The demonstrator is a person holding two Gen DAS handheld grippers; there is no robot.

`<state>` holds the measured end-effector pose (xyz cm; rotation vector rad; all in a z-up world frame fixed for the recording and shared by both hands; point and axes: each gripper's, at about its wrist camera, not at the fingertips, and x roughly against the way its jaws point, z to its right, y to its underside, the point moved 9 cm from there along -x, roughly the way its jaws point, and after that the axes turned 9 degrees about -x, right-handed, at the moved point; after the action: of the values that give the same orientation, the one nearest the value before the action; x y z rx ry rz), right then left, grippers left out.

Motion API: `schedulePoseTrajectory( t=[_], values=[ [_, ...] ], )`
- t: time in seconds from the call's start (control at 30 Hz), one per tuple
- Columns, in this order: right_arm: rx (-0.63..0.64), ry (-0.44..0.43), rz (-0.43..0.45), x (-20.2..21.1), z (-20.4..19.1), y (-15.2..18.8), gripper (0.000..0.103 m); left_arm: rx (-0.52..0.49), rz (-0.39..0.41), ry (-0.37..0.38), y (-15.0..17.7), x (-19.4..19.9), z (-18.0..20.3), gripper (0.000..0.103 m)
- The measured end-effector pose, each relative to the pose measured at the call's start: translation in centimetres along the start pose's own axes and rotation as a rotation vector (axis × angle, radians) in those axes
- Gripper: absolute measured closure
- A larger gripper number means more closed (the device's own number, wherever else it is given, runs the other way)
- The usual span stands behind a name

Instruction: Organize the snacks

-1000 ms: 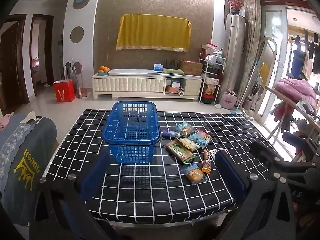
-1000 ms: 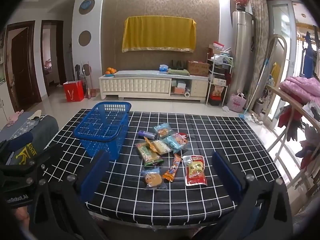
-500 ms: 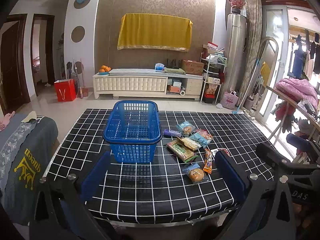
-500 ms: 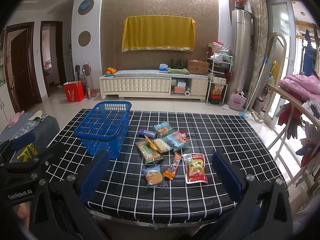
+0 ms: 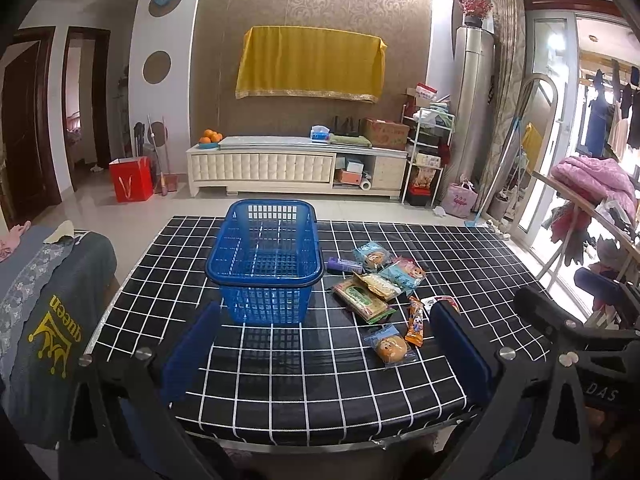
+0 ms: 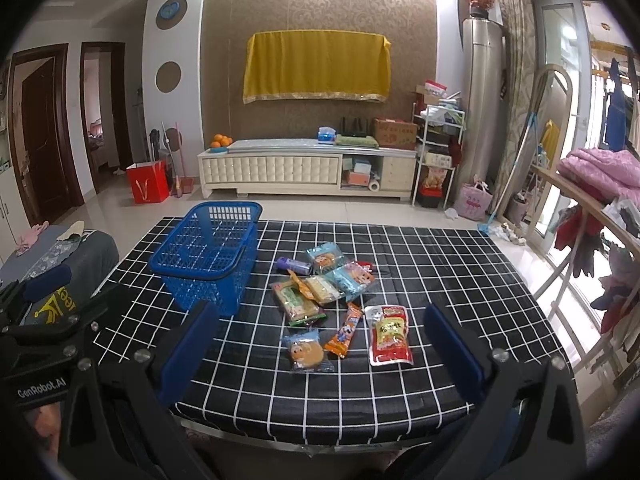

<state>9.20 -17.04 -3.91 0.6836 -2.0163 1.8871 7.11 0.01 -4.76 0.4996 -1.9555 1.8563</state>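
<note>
An empty blue plastic basket (image 5: 265, 256) (image 6: 212, 250) stands on the black checked table (image 5: 280, 376) (image 6: 440, 264). Several snack packets lie to its right: a green packet (image 5: 362, 296) (image 6: 296, 302), a round bun packet (image 5: 390, 346) (image 6: 307, 351), an orange stick (image 5: 415, 320) (image 6: 346, 330), a red pouch (image 6: 389, 334) and light blue packets (image 5: 404, 274) (image 6: 352, 278). My left gripper (image 5: 326, 350) hangs open over the near table edge, in front of the basket. My right gripper (image 6: 320, 354) is open too, above the bun packet and orange stick. Neither holds anything.
A dark grey cloth with yellow print (image 5: 48, 320) covers something at the table's left side. A clothes rack with pink bedding (image 6: 596, 176) stands to the right. Beyond the table are a white low cabinet (image 5: 296, 168) and a red bag (image 5: 131, 184).
Both grippers have drifted slightly, so the table and snacks shift a little in view. Nothing on the table has moved and both grippers stay open.
</note>
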Motion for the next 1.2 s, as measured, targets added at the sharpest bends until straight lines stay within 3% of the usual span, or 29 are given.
schedulePoseTrajectory(
  t=[1.2],
  values=[
    [0.000,0.009,-0.013,0.02,0.28,0.28,0.000,-0.011,-0.011,-0.005,-0.14,-0.34,0.50,0.000]
  ],
)
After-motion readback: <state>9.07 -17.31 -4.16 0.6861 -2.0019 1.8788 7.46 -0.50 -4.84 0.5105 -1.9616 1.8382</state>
